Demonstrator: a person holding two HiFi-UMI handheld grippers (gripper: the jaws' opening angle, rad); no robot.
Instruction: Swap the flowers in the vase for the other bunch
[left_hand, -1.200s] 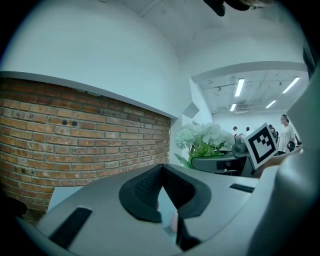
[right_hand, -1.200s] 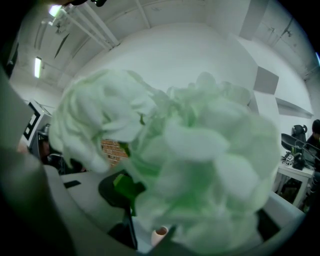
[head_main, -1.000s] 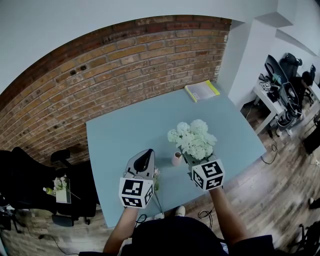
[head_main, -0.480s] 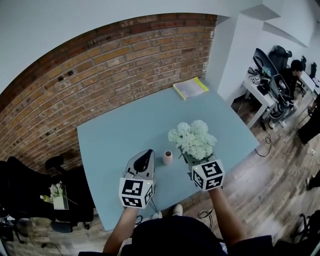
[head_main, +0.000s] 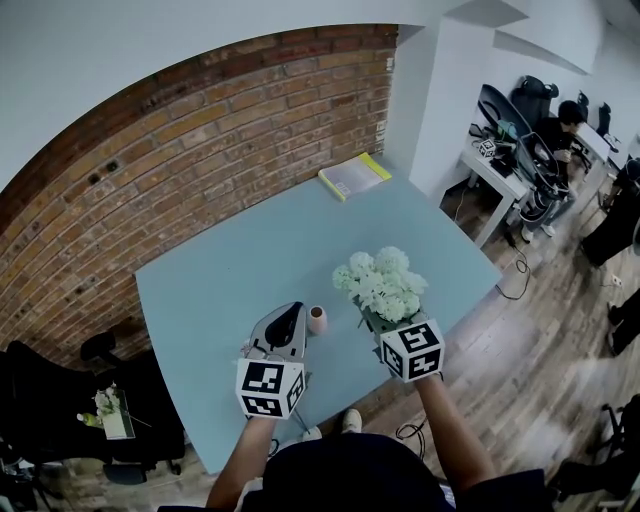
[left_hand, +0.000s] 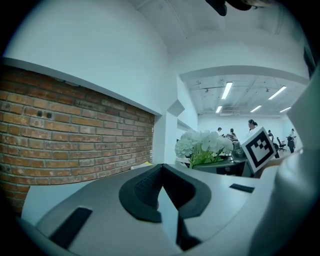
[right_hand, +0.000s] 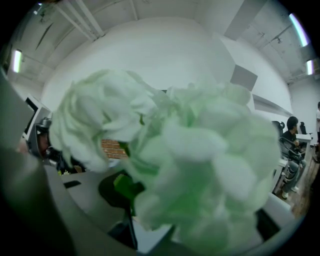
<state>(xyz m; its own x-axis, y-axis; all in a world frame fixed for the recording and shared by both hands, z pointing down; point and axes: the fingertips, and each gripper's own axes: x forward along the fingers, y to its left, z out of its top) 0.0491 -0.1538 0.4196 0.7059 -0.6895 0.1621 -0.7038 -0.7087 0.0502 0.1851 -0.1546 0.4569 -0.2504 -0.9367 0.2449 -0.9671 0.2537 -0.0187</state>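
Head view: the right gripper (head_main: 380, 322) is clamped on the bunch (head_main: 381, 287), blooms just ahead of its jaws. The vase (head_main: 317, 320), seemingly empty, stands just left of it, beside the closed left gripper (head_main: 289, 315). Insertion is in hand; next, probably, lower the stems into its mouth.

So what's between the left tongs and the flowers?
A small pink vase, standing on the blue table close beside the left tongs. The head view shows it; the flowers are held in the right tongs.

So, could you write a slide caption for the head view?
Right gripper holds white flowers over blue table, near small vase.
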